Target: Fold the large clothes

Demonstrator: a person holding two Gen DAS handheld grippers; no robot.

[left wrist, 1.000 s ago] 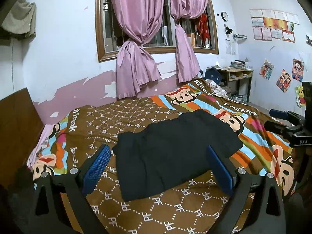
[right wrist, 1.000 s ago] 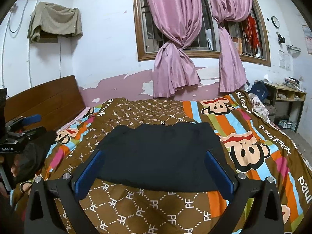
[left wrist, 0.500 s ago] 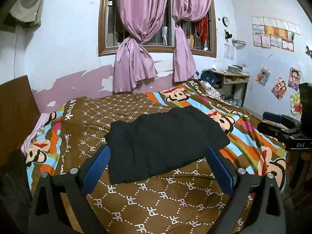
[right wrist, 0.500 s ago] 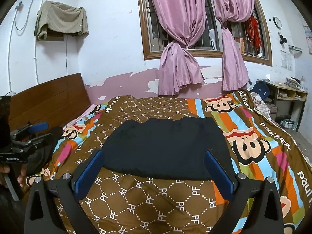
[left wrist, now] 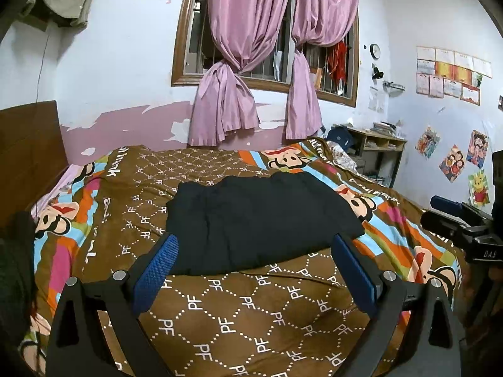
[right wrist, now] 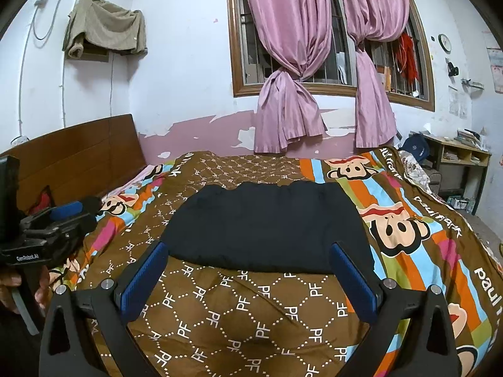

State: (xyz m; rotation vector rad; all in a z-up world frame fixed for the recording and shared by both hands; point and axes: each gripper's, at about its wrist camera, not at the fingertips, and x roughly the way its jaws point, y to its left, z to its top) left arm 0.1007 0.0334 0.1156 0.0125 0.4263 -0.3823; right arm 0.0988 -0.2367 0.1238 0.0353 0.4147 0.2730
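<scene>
A dark garment (left wrist: 257, 216) lies folded into a flat rectangle on the bed, seen also in the right wrist view (right wrist: 270, 226). My left gripper (left wrist: 254, 245) is open and empty, held above the bed's near side, short of the garment's near edge. My right gripper (right wrist: 250, 251) is open and empty, also short of the near edge. Each gripper shows in the other's view: the right one at the right edge (left wrist: 462, 223), the left one at the left edge (right wrist: 53, 223).
The bed carries a brown cover (right wrist: 245, 308) with monkey prints. A wooden headboard (right wrist: 72, 163) stands at the left. Pink curtains (right wrist: 289, 110) hang at the window behind. A desk (right wrist: 456, 160) stands at the far right. A dark bundle (left wrist: 15, 251) lies at the bed's left edge.
Both grippers have tilted up and drawn back a little, so the garment sits lower and more centred in each view. The garment has not moved.
</scene>
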